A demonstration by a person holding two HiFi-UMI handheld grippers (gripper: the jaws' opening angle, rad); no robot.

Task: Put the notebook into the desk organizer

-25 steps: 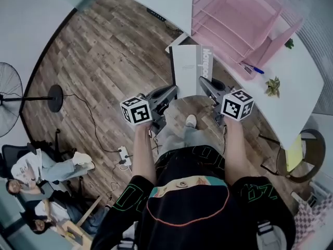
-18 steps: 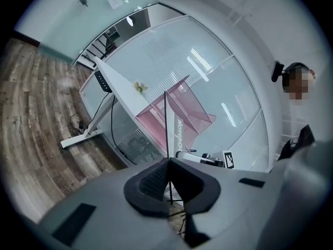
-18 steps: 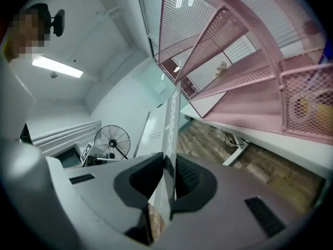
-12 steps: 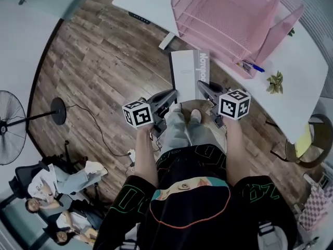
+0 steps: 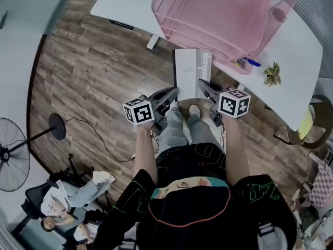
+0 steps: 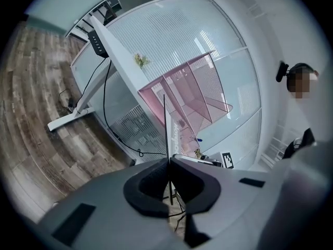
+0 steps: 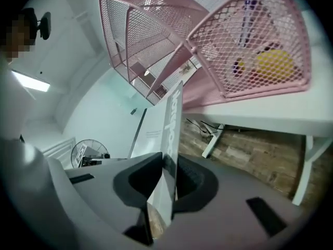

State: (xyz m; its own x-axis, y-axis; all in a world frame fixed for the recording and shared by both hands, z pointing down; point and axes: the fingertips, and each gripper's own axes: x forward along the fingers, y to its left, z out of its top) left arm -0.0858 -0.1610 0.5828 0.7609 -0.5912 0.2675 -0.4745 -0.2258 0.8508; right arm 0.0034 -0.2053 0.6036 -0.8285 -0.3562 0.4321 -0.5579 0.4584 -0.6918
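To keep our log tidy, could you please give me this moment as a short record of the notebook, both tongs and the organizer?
Organizer: pink mesh, standing on the white desk
Notebook: held in the air before the desk's edge, not yet in the organizer
Left tongs: shut on the notebook's left edge
Right tongs: on its printed right edge; jaws have just been opening slightly, notebook between them
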